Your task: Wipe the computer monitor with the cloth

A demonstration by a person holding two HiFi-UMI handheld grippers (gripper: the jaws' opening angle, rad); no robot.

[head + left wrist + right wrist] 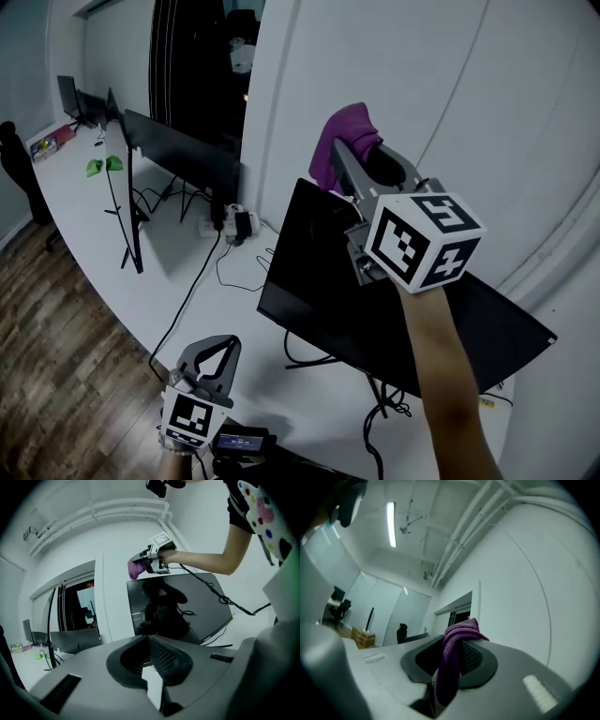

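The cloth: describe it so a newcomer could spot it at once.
On the long white desk, take the nearest black monitor, the tilted one. At its top corner, the right gripper is shut on a bunched cloth. Its purple stands out against the black screens.

Head cam is looking steeply down over my right arm (448,375), close on the monitor (319,281) and worktop (103,202). My left tool (217,349) cam is sitting low, tilting up at that monitor and my right tool (142,566). Right tool cam is pointing up along its jaws at wall (525,597) and ceiling (417,522). The cloth (452,663) is showing in all three.
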